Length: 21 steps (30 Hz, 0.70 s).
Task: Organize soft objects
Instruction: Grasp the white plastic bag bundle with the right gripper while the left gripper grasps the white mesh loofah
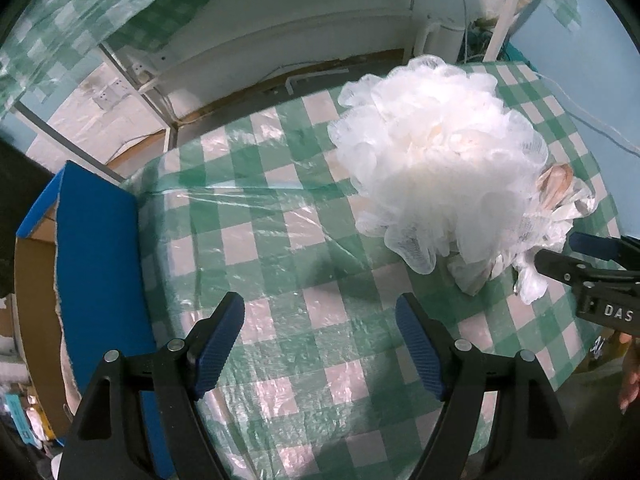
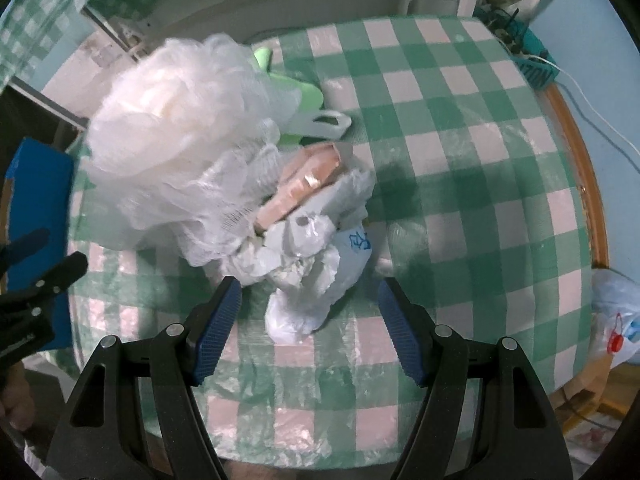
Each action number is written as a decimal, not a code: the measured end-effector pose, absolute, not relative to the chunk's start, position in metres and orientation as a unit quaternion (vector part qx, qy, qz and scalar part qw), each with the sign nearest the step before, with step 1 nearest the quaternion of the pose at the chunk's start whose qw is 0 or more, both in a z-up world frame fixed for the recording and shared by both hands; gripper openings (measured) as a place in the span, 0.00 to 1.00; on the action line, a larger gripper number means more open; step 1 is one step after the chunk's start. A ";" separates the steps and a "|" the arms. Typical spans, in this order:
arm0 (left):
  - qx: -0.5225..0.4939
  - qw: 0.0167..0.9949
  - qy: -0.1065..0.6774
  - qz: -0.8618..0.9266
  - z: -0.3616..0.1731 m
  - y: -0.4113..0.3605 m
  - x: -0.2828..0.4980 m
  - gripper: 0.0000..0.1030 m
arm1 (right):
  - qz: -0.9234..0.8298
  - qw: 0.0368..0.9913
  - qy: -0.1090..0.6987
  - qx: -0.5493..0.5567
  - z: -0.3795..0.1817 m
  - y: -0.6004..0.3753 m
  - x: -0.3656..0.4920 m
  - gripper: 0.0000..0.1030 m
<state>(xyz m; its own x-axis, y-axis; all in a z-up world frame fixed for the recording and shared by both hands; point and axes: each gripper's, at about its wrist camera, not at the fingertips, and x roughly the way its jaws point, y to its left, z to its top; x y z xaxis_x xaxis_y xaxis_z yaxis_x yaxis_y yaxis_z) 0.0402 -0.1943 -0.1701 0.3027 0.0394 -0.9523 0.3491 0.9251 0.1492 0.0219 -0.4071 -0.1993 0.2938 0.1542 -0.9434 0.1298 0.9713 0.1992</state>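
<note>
- Green-and-white checked tablecloth [image 1: 280, 216] under clear plastic covers the table; a blue box [image 1: 100, 264] stands at its left edge.
- My left gripper [image 1: 320, 344] hangs apart and empty over bare cloth, left of the white mesh pouf [image 1: 436, 160].
- My right gripper [image 2: 310, 328], jaws apart, straddles the crumpled plastic bag [image 2: 308, 276] near the pouf; I judge I should sink lower, then pinch its bulk.

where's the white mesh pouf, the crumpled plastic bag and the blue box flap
white mesh pouf [image 1: 432, 160]: left wrist view, middle of its ruffled ball
crumpled plastic bag [image 2: 308, 276]: right wrist view, on its wrinkled white front
blue box flap [image 1: 100, 248]: left wrist view, centre of the flat blue panel
</note>
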 end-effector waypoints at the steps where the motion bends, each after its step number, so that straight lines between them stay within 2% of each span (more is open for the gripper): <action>1: 0.168 0.788 0.584 -0.098 -0.172 -0.195 0.040 0.77 | 0.008 0.794 0.596 0.118 -0.203 -0.407 0.023 0.69; 8: 0.178 0.783 0.586 -0.107 -0.176 -0.204 0.043 0.77 | 0.002 0.788 0.607 0.105 -0.222 -0.408 0.032 0.68; 10: 0.178 0.785 0.583 -0.109 -0.174 -0.206 0.045 0.77 | 0.010 0.784 0.611 0.108 -0.226 -0.410 0.034 0.45; 13: 0.172 0.790 0.578 -0.111 -0.168 -0.207 0.049 0.77 | 0.007 0.785 0.611 0.108 -0.226 -0.414 0.033 0.40; 21: 0.150 0.795 0.571 -0.137 -0.159 -0.215 0.057 0.78 | -0.039 0.794 0.600 0.093 -0.213 -0.440 0.022 0.39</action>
<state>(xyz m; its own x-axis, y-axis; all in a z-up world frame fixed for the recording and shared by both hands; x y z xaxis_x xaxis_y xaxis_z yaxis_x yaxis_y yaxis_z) 0.0567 -0.2147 -0.1587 0.3101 -0.0478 -0.9495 0.3896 0.9174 0.0810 0.0222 -0.4402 -0.2134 0.2780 0.0500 -0.9593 0.1734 0.9796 0.1013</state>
